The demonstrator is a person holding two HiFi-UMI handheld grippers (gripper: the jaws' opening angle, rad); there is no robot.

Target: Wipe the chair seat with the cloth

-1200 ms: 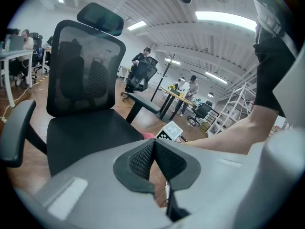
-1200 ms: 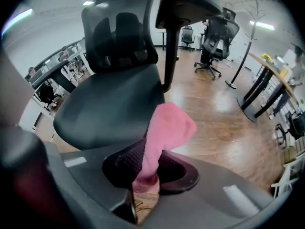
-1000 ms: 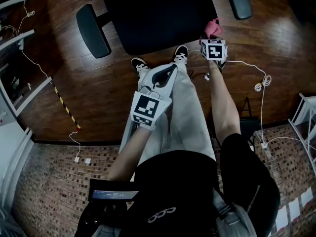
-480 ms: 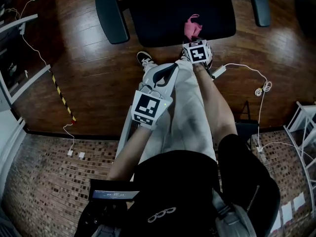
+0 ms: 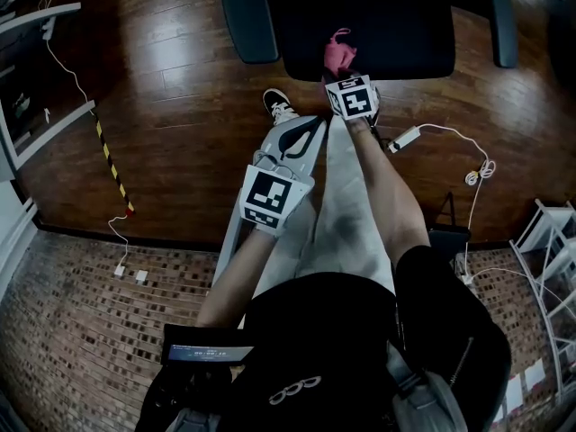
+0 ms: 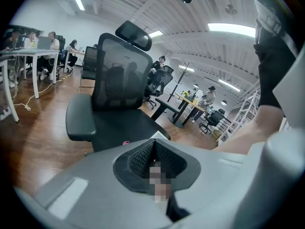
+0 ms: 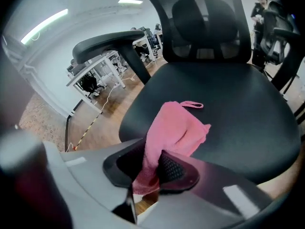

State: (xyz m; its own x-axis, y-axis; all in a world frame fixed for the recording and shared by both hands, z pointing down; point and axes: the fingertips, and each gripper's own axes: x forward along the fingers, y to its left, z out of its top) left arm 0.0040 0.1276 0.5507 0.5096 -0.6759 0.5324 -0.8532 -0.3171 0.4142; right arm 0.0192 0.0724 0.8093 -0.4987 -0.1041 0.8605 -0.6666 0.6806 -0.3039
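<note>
At the left, the left tool (image 5: 304, 133) is held low over the person's leg (image 5: 337, 214), well short of the chair. Its jaws are seen pressed together in the left gripper view, with nothing between them. Ahead of it, the near armrest (image 5: 249, 16) is seen at the left of the chair seat (image 5: 378, 16). Further right, the right tool (image 5: 343, 73) is held at the seat's front edge, and its jaws are clamped on one end of the pink cloth (image 5: 339, 55). In the right gripper view, the cloth (image 7: 174, 128) is seen rising out of the jaws and lying forward onto the chair seat (image 7: 238, 104). Its long axis runs straight away from the tool towards the backrest (image 7: 205, 23), and its small loop is at the far end. Most of the seat lies ahead and to the right of the cloth, apparently not yet reached. The right hand is clearly the nearer one, so the wipe is judged to call for a push forward and sideways across the seat.
</note>
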